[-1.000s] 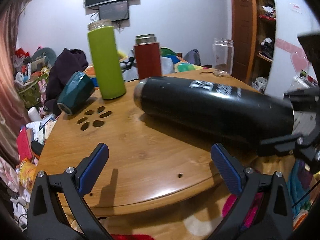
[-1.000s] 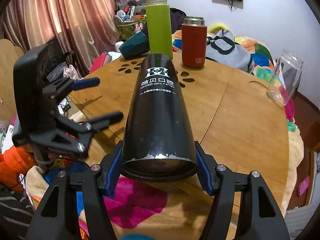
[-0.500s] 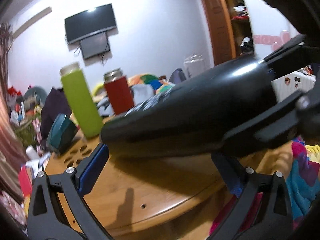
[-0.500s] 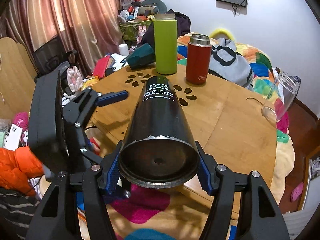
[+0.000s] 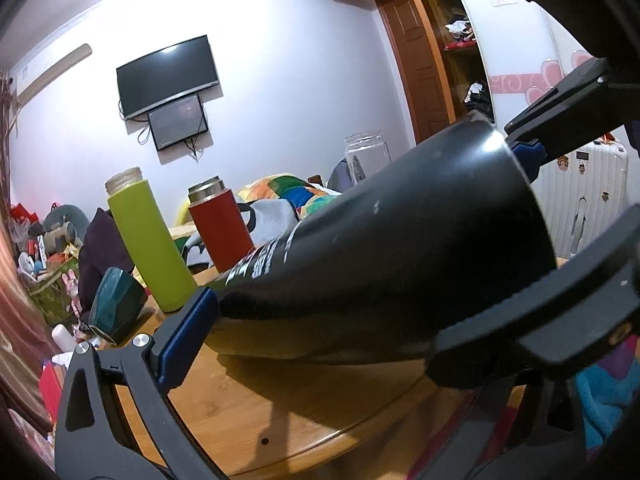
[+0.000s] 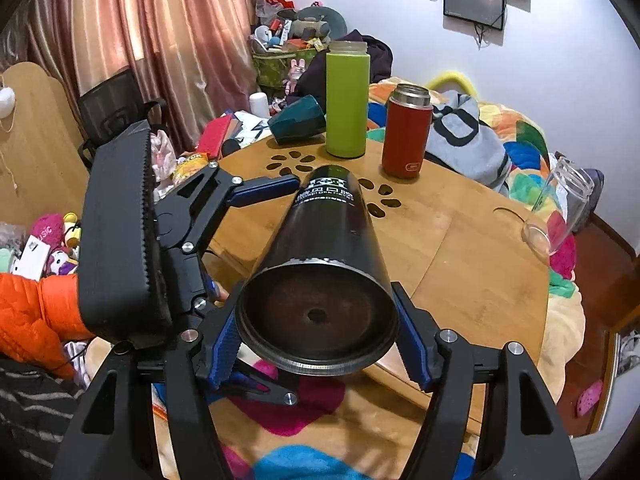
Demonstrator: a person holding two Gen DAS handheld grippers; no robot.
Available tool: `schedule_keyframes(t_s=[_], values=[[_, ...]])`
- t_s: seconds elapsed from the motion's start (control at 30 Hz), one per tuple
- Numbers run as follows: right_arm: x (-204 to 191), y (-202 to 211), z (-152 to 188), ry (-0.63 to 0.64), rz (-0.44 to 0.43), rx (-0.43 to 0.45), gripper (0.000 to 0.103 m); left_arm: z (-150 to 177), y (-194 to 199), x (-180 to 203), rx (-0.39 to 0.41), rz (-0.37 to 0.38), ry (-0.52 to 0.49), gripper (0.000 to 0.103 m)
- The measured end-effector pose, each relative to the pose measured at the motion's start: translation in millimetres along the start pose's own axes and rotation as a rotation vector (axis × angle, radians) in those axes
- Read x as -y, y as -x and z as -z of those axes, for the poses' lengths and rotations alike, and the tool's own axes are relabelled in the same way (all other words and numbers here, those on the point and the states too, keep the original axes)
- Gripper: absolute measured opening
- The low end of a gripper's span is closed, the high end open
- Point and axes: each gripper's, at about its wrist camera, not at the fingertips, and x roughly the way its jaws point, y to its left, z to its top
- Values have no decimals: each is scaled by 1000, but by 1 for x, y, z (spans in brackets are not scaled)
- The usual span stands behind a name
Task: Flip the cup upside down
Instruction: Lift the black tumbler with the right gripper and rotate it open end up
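The right hand-held gripper (image 6: 318, 350) is clamped on the black cup (image 6: 326, 264) near its wide open end, one blue pad (image 6: 224, 346) pressed against each side of the rim. The cup lies nearly level in the air above the near edge of the round wooden tabletop (image 6: 472, 264), its open mouth facing back at the right wrist camera and its closed end, with white lettering, pointing away over the tabletop.

The left hand-held gripper (image 6: 260, 224) comes in from the left with its fingers spread wide apart. Its upper blue finger (image 6: 266, 192) reaches to the far end of the cup; whether it touches cannot be told. From the left wrist camera the cup (image 5: 384, 264) fills the space between the fingers, with the left blue pad (image 5: 186, 336) just beside its narrow end; the other finger is hidden behind the cup and the right gripper's black frame (image 5: 532, 320).

Farther back on the tabletop stand a green bottle (image 6: 346, 100) and a red flask (image 6: 406, 132), both upright and apart. A teal cup (image 6: 298, 120) lies on its side at the far left edge. A clear jar (image 6: 560, 208) stands at the right edge.
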Motion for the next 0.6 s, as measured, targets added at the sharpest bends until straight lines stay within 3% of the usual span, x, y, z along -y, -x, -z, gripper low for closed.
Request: schedule_keyframes(t_s=[0.13,0.6], values=[[1,15,2,-4,-31,34,65,-5,3,1,23,-23,-8,98],[26,49,6,-73,83,143,66,-22,14,-23,74,-35,56,77]])
